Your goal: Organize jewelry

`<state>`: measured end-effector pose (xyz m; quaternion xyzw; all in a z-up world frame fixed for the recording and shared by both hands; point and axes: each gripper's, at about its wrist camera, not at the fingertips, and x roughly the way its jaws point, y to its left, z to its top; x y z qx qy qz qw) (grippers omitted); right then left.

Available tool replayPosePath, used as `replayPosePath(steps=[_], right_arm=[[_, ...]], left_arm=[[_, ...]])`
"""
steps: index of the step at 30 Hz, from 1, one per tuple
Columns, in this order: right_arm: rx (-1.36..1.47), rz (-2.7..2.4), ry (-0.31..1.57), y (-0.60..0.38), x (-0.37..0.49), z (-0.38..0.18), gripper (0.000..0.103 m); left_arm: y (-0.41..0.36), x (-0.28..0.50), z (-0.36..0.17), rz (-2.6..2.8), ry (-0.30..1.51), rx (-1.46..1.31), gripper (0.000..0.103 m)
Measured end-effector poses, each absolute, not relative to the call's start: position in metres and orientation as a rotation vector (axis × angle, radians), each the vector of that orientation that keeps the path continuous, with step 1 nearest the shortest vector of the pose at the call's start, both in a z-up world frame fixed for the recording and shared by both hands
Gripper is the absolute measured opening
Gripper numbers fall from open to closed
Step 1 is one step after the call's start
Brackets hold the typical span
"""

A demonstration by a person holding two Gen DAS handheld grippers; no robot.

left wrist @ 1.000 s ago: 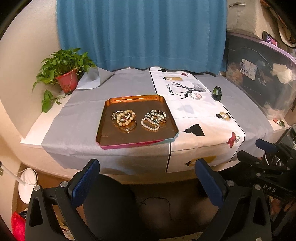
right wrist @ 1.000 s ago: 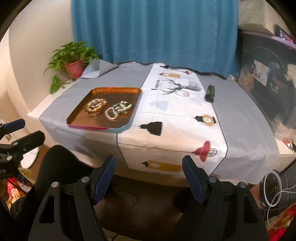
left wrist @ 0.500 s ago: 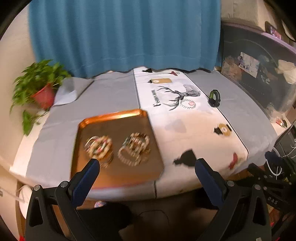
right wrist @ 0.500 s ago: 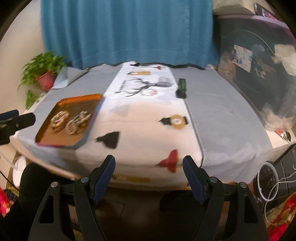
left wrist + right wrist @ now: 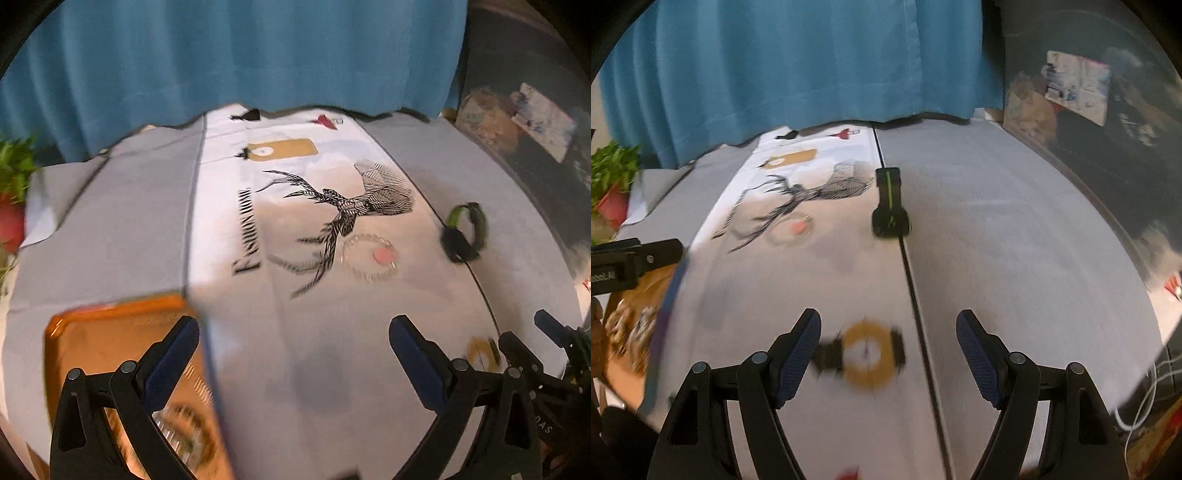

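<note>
- The orange tray (image 5: 110,332), glossy and rectangular with rounded corners, is sitting on grey cloth (image 5: 122,229) at the table's left; blurred beaded bracelets (image 5: 184,424) are lying inside it.
- A pale beaded bracelet (image 5: 369,256) with a pink centre is lying flat on the white printed runner (image 5: 280,350), just beside the stag print.
- A black band with a green stripe (image 5: 889,206) is standing on edge on the runner's seam, its long axis pointing away toward the blue curtain (image 5: 812,62).
- The left gripper (image 5: 293,354) and right gripper (image 5: 888,354) are both gaping wide, holding nothing.
- Compared with a second ago, both cameras are hovering over the table rather than before its front edge, and the tray is sliding toward the lower left.
</note>
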<state>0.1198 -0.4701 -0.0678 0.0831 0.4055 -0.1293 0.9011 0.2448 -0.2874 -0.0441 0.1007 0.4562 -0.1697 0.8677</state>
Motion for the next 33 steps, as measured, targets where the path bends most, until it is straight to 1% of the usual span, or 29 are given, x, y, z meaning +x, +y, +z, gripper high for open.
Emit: replayPosePath(steps=[6, 12, 13, 14, 16, 24, 28, 33], right_arm=[[0.149, -0.264, 0.879, -0.488, 0.179, -0.091, 0.076], [0.126, -0.274, 0.910, -0.501, 0.217, -0.106, 0.076], [0.126, -0.276, 0.916, -0.504, 0.223, -0.111, 0.078], [0.137, -0.284, 0.905, -0.507, 0.225, -0.112, 0.084], [0.157, -0.293, 0.893, -0.510, 0.227, -0.114, 0.089], [0.153, -0.293, 0.897, -0.509, 0.229, -0.114, 0.092], [0.153, -0.287, 0.901, -0.508, 0.230, -0.115, 0.095], [0.150, -0.278, 0.908, -0.507, 0.233, -0.116, 0.099]], left_arm=[[-0.319, 0.298, -0.077, -0.364, 1.002, 0.253, 0.102], [-0.342, 0.326, -0.105, -0.397, 1.069, 0.329, 0.102], [-0.342, 0.328, -0.108, -0.405, 1.081, 0.333, 0.103], [-0.339, 0.329, -0.108, -0.413, 1.067, 0.303, 0.103], [-0.335, 0.330, -0.109, -0.418, 1.065, 0.281, 0.103], [-0.333, 0.325, -0.109, -0.435, 1.038, 0.292, 0.103], [-0.335, 0.329, -0.110, -0.438, 1.055, 0.297, 0.103], [-0.334, 0.328, -0.110, -0.457, 1.033, 0.302, 0.103]])
